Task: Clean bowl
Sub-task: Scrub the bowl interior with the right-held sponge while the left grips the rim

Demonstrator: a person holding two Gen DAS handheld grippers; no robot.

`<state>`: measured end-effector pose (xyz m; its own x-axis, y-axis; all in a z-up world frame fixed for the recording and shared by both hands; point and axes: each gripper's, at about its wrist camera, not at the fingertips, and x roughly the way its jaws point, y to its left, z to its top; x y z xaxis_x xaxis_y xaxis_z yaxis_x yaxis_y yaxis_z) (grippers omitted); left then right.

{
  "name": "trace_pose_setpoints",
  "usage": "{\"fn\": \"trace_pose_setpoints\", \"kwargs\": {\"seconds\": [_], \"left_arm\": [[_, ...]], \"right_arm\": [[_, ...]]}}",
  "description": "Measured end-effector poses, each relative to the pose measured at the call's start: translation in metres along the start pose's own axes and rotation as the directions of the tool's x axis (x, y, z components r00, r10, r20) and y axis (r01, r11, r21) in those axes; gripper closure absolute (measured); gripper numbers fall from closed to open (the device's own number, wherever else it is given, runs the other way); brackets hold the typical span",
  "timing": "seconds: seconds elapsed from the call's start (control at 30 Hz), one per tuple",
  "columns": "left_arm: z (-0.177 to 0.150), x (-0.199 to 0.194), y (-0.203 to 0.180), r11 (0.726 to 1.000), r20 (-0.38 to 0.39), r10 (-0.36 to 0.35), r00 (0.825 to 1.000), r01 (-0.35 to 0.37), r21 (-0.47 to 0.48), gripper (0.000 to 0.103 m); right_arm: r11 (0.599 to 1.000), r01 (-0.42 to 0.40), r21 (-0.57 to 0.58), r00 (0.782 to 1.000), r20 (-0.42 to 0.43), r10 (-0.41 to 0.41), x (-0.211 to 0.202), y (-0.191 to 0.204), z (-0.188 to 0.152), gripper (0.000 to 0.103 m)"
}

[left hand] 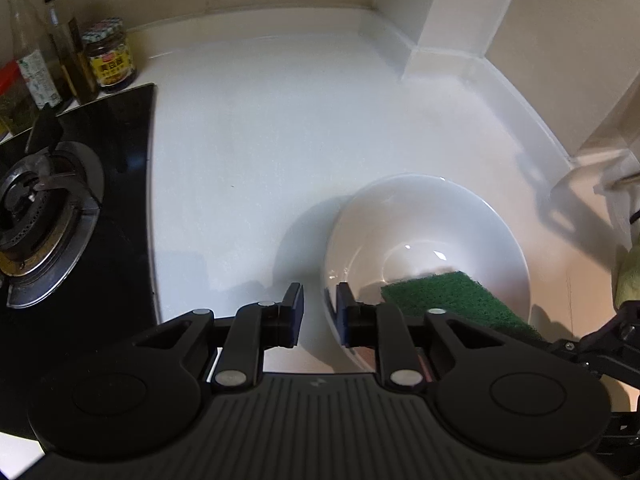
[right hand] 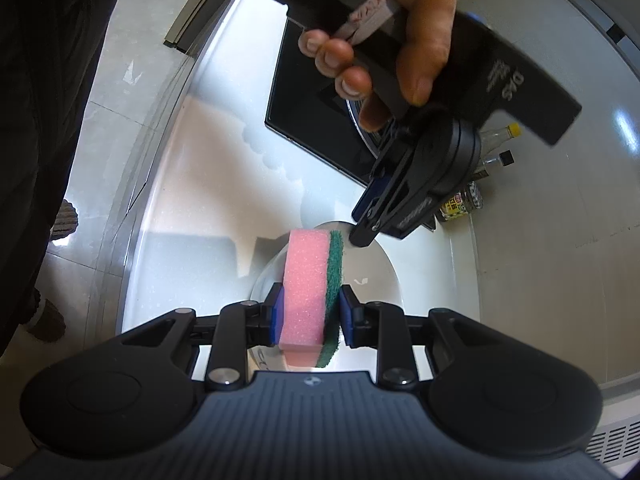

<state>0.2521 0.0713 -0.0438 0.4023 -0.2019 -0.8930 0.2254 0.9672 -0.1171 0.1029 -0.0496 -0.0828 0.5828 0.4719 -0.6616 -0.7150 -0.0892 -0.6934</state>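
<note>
A white bowl point(left hand: 424, 240) stands on the white counter; it also shows in the right wrist view point(right hand: 372, 268). My left gripper point(left hand: 320, 312) straddles the bowl's near-left rim, one finger outside and one inside, closed on the rim. My right gripper point(right hand: 310, 314) is shut on a pink sponge with a green scouring side point(right hand: 308, 280). The sponge reaches into the bowl, and its green side point(left hand: 460, 296) lies against the bowl's inner wall in the left wrist view. The left gripper's body point(right hand: 404, 200) and the hand holding it show above the bowl.
A black gas hob point(left hand: 76, 208) with a burner lies left of the bowl. Two bottles point(left hand: 36, 48) and a jar point(left hand: 110, 56) stand at the back left corner. A wall and a pillar point(left hand: 452, 16) bound the counter at the back and right.
</note>
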Motion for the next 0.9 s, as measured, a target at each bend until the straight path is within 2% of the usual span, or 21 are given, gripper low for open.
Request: {"fn": "trace_pose_setpoints", "kwargs": {"seconds": [0.07, 0.17, 0.27, 0.3, 0.43, 0.5, 0.6, 0.63, 0.7, 0.9], "left_arm": [[0.005, 0.005, -0.007, 0.998, -0.003, 0.029, 1.000, -0.029, 0.059, 0.097], [0.024, 0.014, -0.009, 0.994, -0.013, 0.019, 1.000, -0.018, 0.111, 0.098], [0.037, 0.023, -0.007, 0.994, -0.016, 0.010, 1.000, -0.008, 0.105, 0.092], [0.040, 0.025, -0.007, 0.995, -0.018, 0.009, 1.000, -0.007, 0.098, 0.087], [0.025, 0.008, -0.007, 0.995, 0.015, 0.061, 0.998, -0.062, 0.078, 0.087], [0.012, 0.001, -0.004, 0.997, 0.008, 0.058, 0.998, -0.058, 0.047, 0.086], [0.003, 0.005, -0.009, 0.996, -0.001, 0.062, 0.998, -0.061, 0.065, 0.086], [0.002, 0.011, -0.011, 0.995, -0.019, 0.064, 0.998, -0.062, 0.072, 0.086], [0.004, 0.018, -0.012, 0.995, -0.027, 0.068, 0.997, -0.066, 0.078, 0.093], [0.023, 0.031, -0.008, 0.994, -0.040, 0.038, 0.998, -0.034, 0.108, 0.094]], "right_arm": [[1.000, 0.003, 0.017, 1.000, 0.009, -0.003, -0.002, 0.000, 0.000, 0.079], [0.999, 0.009, 0.033, 1.000, 0.016, -0.010, -0.008, 0.001, -0.004, 0.079], [1.000, 0.014, 0.016, 1.000, 0.000, -0.014, -0.012, 0.001, -0.011, 0.079], [1.000, 0.016, 0.016, 1.000, -0.007, -0.016, -0.013, 0.000, -0.014, 0.079], [1.000, 0.015, 0.023, 1.000, -0.013, -0.015, -0.013, 0.000, -0.017, 0.079], [0.999, 0.020, 0.030, 1.000, -0.011, -0.019, -0.013, 0.000, -0.017, 0.079], [0.999, 0.022, 0.038, 1.000, -0.010, -0.022, -0.013, 0.000, -0.017, 0.079], [0.999, 0.022, 0.038, 1.000, -0.008, -0.021, -0.013, 0.000, -0.017, 0.079], [0.999, 0.019, 0.037, 1.000, -0.003, -0.019, -0.013, -0.001, -0.015, 0.079], [0.999, 0.022, 0.029, 1.000, 0.000, -0.022, -0.018, -0.001, -0.018, 0.079]]}}
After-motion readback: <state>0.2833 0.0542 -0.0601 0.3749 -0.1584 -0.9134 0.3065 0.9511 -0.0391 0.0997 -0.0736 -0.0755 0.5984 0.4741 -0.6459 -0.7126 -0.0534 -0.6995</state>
